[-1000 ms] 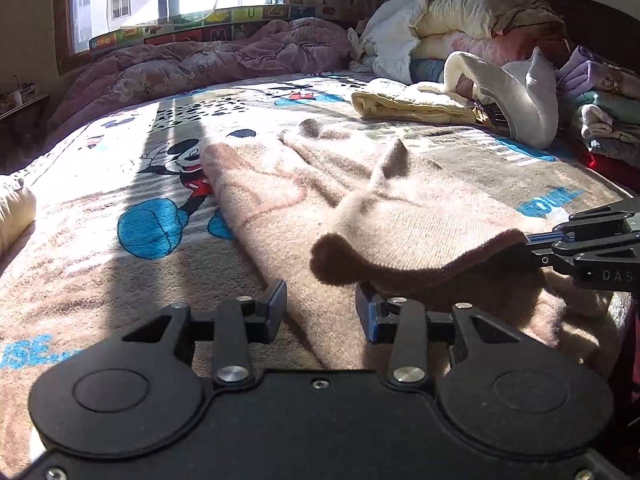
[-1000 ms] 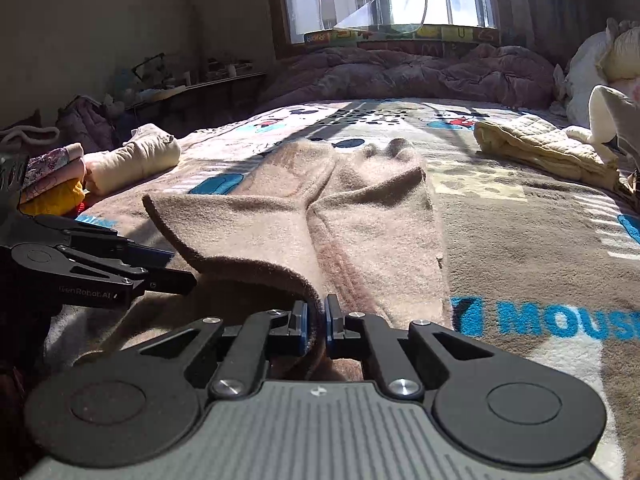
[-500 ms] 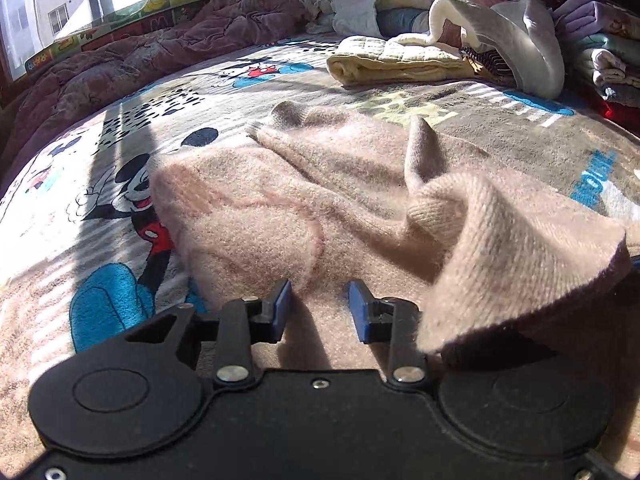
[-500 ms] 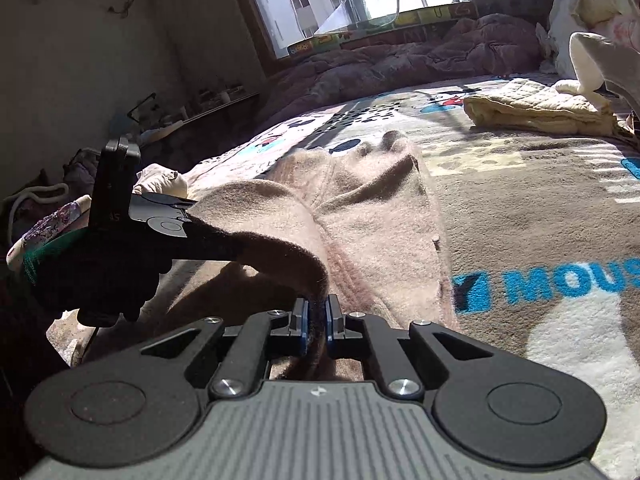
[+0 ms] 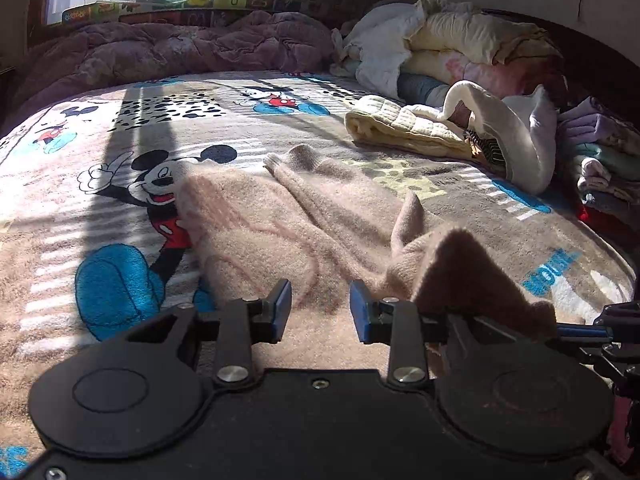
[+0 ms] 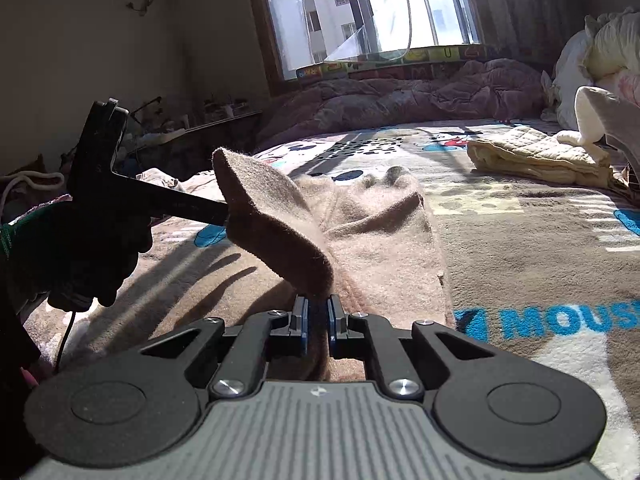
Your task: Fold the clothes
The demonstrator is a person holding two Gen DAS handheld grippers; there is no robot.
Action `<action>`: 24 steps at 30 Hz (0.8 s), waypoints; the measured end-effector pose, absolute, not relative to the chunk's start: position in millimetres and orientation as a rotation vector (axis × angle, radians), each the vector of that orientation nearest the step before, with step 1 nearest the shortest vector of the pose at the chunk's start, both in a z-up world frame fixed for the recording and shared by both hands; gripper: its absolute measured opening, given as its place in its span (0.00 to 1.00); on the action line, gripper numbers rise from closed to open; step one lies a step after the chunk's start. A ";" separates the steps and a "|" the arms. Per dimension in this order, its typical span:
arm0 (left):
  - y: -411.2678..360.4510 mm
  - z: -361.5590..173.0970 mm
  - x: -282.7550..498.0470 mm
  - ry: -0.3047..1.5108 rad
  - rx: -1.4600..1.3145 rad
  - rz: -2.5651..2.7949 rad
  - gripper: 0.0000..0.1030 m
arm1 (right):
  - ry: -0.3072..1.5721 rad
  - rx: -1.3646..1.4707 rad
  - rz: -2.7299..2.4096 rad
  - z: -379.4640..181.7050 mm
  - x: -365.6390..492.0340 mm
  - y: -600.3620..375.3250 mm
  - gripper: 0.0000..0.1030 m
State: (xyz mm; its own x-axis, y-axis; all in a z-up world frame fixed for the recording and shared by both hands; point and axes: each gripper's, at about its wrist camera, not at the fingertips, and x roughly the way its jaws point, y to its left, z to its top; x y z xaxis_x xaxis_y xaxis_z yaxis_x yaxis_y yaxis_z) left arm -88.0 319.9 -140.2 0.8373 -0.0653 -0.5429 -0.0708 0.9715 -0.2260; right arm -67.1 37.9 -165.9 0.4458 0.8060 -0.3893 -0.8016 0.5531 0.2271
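1. Fleece blanket with cartoon mice and blue lettering, covering the whole bed, striped with sun and shadow.
2. Purple quilt bunched along the far edge under the window.
3. Heap of bedding and clothes piled at the far right corner, more folded pieces stacked beside it.
4. Tan sweater spread on the blanket near the front, sleeves pointing toward the window, near hem lifted off the bed and folded over into a raised flap.
5. Cream quilted cloth folded on the blanket beyond the sweater, well apart from it.
6. Right gripper clenched on the sweater's hem, fabric pinched between the blue pads.
7. Left gripper spread wide, nothing between the pads, hovering over the sweater's body; raised flap draped against its right finger.
8. Gloved hand wrapped around the left gripper's handle, seen from the right wrist.
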 end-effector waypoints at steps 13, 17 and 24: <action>312.5 -145.1 -124.7 0.457 -0.683 -0.275 0.52 | 0.449 -0.021 0.937 -166.1 -80.4 51.1 0.13; 309.5 -142.6 -116.0 0.411 -0.690 -0.200 0.50 | 0.432 -0.045 0.945 -165.7 -87.0 53.7 0.13; 320.0 -125.6 -103.5 0.363 -0.630 -0.103 0.07 | 0.278 -0.219 1.010 -160.3 -118.5 72.1 0.13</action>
